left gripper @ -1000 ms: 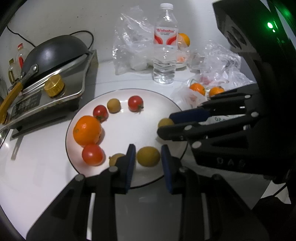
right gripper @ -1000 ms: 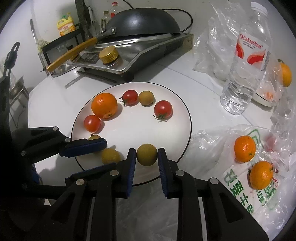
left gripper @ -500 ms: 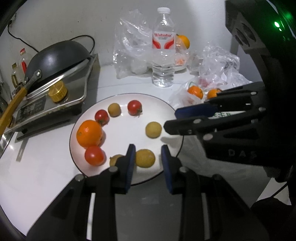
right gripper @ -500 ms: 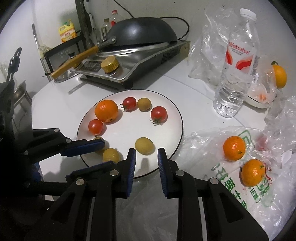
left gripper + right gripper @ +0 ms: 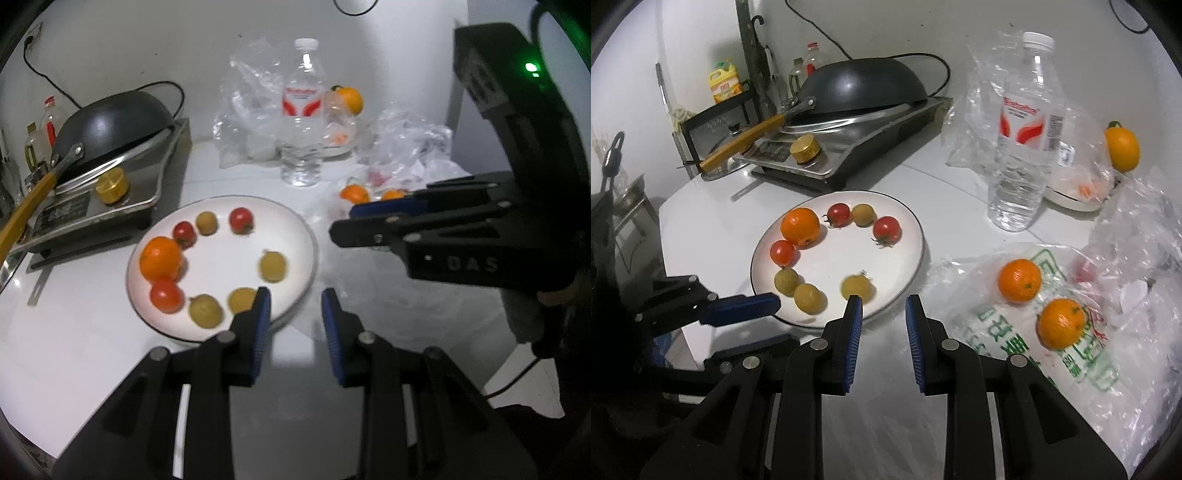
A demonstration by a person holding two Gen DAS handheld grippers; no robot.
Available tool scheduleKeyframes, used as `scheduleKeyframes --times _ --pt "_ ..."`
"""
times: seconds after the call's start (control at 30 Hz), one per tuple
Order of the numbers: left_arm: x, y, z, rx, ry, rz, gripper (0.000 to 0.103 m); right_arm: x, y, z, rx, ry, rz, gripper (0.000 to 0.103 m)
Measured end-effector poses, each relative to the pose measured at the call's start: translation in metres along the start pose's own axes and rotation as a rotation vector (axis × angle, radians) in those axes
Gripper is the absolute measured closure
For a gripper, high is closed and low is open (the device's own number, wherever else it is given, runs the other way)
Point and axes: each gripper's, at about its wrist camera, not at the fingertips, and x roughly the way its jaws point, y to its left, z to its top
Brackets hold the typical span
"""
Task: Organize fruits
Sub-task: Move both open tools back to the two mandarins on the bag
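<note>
A white plate holds an orange, three red tomatoes and several yellow-brown fruits in a ring; the latest one lies at the near right of the plate. My left gripper is open and empty, raised over the plate's near edge. My right gripper is open and empty, just in front of the plate. Two oranges lie on a printed plastic bag to the right.
A water bottle stands behind the bags. Another orange sits by a white dish at the far right. A cooktop with a black wok stands behind the plate. Clear plastic bags lie at the back.
My right gripper let go of the yellow-brown fruit on the plate and drew back. Both grippers rose and pulled away from the plate.
</note>
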Motion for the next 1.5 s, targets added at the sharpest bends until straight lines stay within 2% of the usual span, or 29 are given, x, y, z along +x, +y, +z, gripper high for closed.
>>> scheduleKeyframes --times 0.4,0.77,0.97,1.17,1.5 --pt "0.005 -0.036 -0.002 0.054 0.011 -0.041 0.073 -0.025 -0.028 -0.017 0.031 -0.026 -0.045 0.077" --pt "0.015 -0.049 -0.006 0.084 -0.004 -0.06 0.073 -0.022 -0.057 -0.039 0.05 0.015 -0.127 0.077" --pt "0.025 -0.056 -0.001 0.102 -0.01 -0.071 0.073 -0.025 -0.068 -0.038 0.05 0.007 -0.125 0.077" --pt "0.03 -0.068 0.015 0.171 -0.022 -0.032 0.073 -0.023 -0.082 -0.031 0.047 0.006 -0.132 0.077" --pt "0.044 -0.081 0.05 0.2 -0.051 0.0 0.069 -0.032 -0.109 -0.013 0.048 -0.04 -0.127 0.077"
